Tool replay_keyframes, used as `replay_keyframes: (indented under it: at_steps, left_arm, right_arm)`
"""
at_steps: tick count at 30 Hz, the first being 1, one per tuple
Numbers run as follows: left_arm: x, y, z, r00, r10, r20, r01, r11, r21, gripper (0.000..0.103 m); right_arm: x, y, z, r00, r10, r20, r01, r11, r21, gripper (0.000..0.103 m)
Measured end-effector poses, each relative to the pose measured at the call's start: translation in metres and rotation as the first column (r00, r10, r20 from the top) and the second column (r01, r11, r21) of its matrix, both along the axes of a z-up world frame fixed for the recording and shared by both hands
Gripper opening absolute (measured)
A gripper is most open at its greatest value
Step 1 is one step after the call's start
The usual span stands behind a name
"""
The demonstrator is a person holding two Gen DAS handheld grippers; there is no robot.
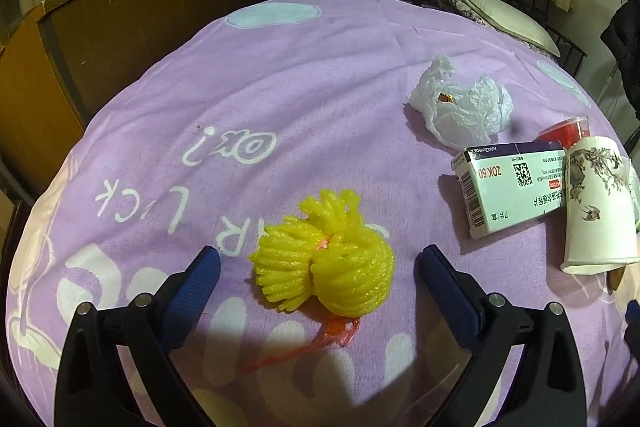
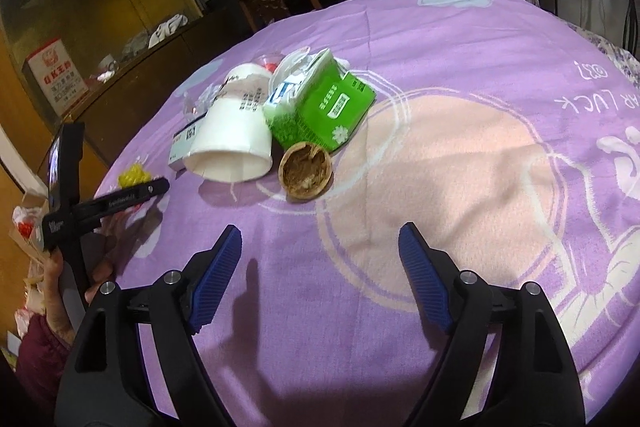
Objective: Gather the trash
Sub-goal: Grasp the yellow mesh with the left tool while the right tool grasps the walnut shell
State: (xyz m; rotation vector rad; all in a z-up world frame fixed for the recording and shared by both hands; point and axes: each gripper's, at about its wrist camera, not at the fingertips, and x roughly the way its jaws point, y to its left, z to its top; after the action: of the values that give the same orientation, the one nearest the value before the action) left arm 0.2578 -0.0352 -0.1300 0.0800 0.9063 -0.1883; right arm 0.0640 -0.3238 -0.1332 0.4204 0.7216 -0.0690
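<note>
Below, ribbed yellow foam netting [image 1: 324,255], bunched.

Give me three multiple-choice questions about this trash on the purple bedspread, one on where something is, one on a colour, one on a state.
1. Where does the walnut shell lie?
A. Beside the paper cup's mouth
B. Inside the cup
C. On the pillow

2. What colour is the foam net between the left gripper fingers?
A. White
B. Yellow
C. Green

3. How is the paper cup lying?
A. Upright
B. Crushed flat
C. Tipped on its side

Answers: 1 A, the shell sits on the bedspread next to the cup's open end. 2 B, the net is bright yellow. 3 C, its mouth faces sideways toward the camera.
</note>
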Motion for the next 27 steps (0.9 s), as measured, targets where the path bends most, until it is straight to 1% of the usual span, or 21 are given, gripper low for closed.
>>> replay_keyframes:
  at_steps: [4, 6, 9, 10, 11, 13, 15, 16, 17, 18, 19, 20, 22, 23, 24, 25, 26, 27]
  left_arm:
    - [-0.001, -0.001, 0.0, 1.0, 0.001, 0.0, -0.001, 1.0, 0.003, 0.099]
    - [-0.001, -0.001, 0.0, 1.0, 0.001, 0.0, -0.001, 1.0, 0.003, 0.099]
    - [-0.001, -0.001, 0.0, 1.0, 0.001, -0.001, -0.001, 1.0, 0.003, 0.099]
    - [-0.001, -0.001, 0.0, 1.0, 0.001, -0.001, -0.001, 1.0, 0.003, 0.099]
    - [-0.001, -0.001, 0.0, 1.0, 0.001, -0.001, -0.001, 1.0, 0.003, 0.099]
    - [-0.001, -0.001, 0.0, 1.0, 0.001, 0.0, -0.001, 1.0, 0.002, 0.099]
    - [-0.001, -0.001, 0.0, 1.0, 0.001, 0.0, -0.001, 1.0, 0.001, 0.099]
    - [-0.001, -0.001, 0.0, 1.0, 0.001, -0.001, -0.001, 1.0, 0.002, 0.099]
    - [-0.001, -0.001, 0.0, 1.0, 0.001, 0.0, -0.001, 1.0, 0.003, 0.099]
    - [-0.001, -0.001, 0.0, 1.0, 0.001, 0.0, -0.001, 1.0, 0.003, 0.099]
    - [-0.001, -0.001, 0.0, 1.0, 0.001, 0.0, -0.001, 1.0, 0.003, 0.099]
    - [-0.001, -0.001, 0.0, 1.0, 0.001, 0.0, -0.001, 1.0, 0.002, 0.098]
    - [-0.002, -0.001, 0.0, 1.0, 0.001, 0.004, -0.001, 1.0, -0.003, 0.098]
    - [-0.003, 0.0, 0.001, 1.0, 0.001, 0.009, 0.0, 1.0, -0.011, 0.095]
    - [-0.005, 0.001, 0.002, 1.0, 0.001, 0.015, 0.0, 1.0, -0.017, 0.092]
    - [-0.007, 0.002, 0.003, 1.0, -0.001, 0.027, 0.002, 1.0, -0.028, 0.083]
    - [-0.01, 0.002, 0.005, 0.999, -0.009, 0.038, 0.011, 0.999, -0.042, 0.072]
    - [-0.012, 0.002, 0.007, 0.999, -0.017, 0.046, 0.02, 0.998, -0.053, 0.066]
  right_arm:
    - [0.018, -0.006, 0.006, 0.999, -0.033, 0.02, 0.033, 0.999, 0.018, 0.078]
    - [0.026, -0.008, 0.013, 0.997, -0.064, 0.043, 0.064, 0.998, 0.004, 0.078]
    - [0.032, -0.001, 0.02, 0.997, -0.033, 0.064, 0.034, 0.999, -0.009, 0.078]
    - [0.034, 0.005, 0.021, 0.998, -0.006, 0.065, 0.008, 1.0, -0.022, 0.078]
    - [0.036, 0.013, 0.02, 0.998, 0.019, 0.058, -0.016, 0.998, -0.057, 0.078]
    - [0.038, 0.019, 0.016, 0.999, 0.018, 0.039, -0.014, 0.994, -0.106, 0.078]
    - [0.04, 0.013, 0.012, 1.0, 0.017, 0.02, -0.016, 0.998, -0.068, 0.078]
    - [0.04, 0.007, 0.01, 1.0, 0.001, 0.017, -0.001, 0.999, -0.041, 0.078]
    - [0.041, 0.001, 0.007, 1.0, -0.02, 0.004, 0.02, 1.0, -0.016, 0.076]
    - [0.043, -0.002, 0.004, 1.0, -0.027, -0.009, 0.027, 1.0, 0.002, 0.07]
    - [0.046, -0.005, 0.001, 0.999, -0.033, -0.029, 0.034, 0.999, 0.016, 0.068]
    - [0.049, -0.005, -0.001, 0.999, -0.038, -0.037, 0.039, 0.999, 0.012, 0.064]
    - [0.054, 0.0, -0.001, 0.999, -0.022, -0.039, 0.022, 1.0, -0.01, 0.049]
    - [0.056, 0.004, -0.002, 0.999, 0.001, -0.049, -0.002, 1.0, -0.014, 0.032]
    - [0.057, 0.006, -0.002, 0.999, 0.003, -0.052, -0.004, 1.0, -0.025, 0.032]
    - [0.056, 0.007, -0.001, 0.999, 0.002, -0.044, -0.003, 1.0, -0.027, 0.032]
    - [0.055, 0.007, 0.0, 0.999, 0.002, -0.032, -0.003, 1.0, -0.026, 0.032]
    - [0.055, 0.007, 0.0, 1.0, 0.0, -0.027, 0.0, 1.0, -0.025, 0.032]
